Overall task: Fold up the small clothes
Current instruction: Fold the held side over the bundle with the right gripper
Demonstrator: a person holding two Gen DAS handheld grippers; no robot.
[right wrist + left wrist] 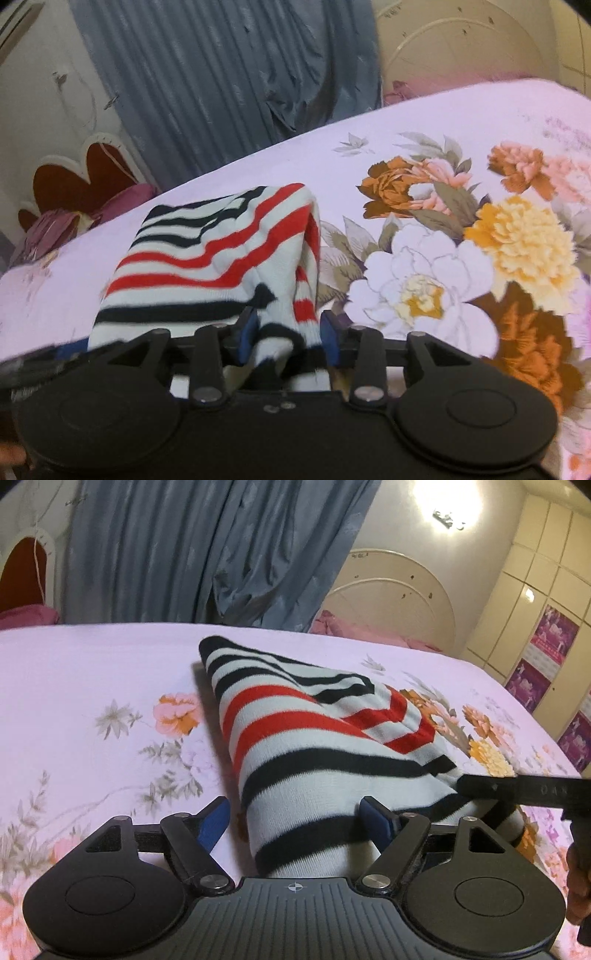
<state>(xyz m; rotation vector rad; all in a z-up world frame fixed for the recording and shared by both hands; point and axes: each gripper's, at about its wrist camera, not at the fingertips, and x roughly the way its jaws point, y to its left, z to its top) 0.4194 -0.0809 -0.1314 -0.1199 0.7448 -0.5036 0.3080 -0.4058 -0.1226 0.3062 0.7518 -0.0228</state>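
A small knitted garment (314,738) with white, black and red stripes lies folded on the floral bedsheet (92,672). My left gripper (295,821) is open at its near end: the left blue pad is off the cloth and the right pad rests on it. In the right wrist view the garment (207,258) rises like a tent at its right edge. My right gripper (288,332) is shut on a bunched corner of it, with cloth filling the gap between the blue pads. One of the right gripper's black fingers (517,790) reaches in over the garment's near right corner.
The bedsheet (424,258) spreads wide on every side of the garment. Blue curtains (184,554) hang behind the bed, beside a cream headboard (399,590) and pink pillows (332,624). A wardrobe (546,609) stands at the right. A hand (578,886) shows at the right edge.
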